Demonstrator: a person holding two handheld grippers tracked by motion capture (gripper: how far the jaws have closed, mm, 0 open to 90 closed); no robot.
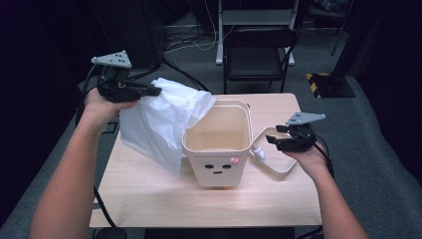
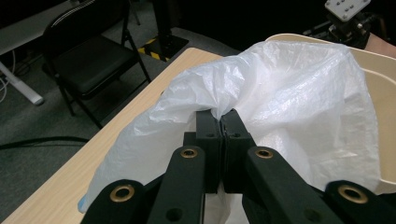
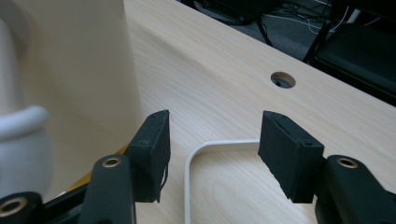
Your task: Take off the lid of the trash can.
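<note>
Left gripper jaws pinched on the thin white plastic bag, held up at the left rim of the cream square bin with a face mid-table. Right gripper jaws spread, empty, over the bin's white wire handle. Looks like lining the bin; next move: right takes the opposite bag edge.

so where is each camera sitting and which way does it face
High view: above the person's side, facing forward and down on the pale wooden table; both forearms and the hand-held grippers, left and right, show.
Left gripper view: on the left hand-held gripper, looking along shut jaws pinching the thin white plastic bag.
Right gripper view: on the right hand-held gripper, low over the table, jaws apart above the white wire handle.
Shared: the high and left views both show the bag and the cream plastic bin.
</note>
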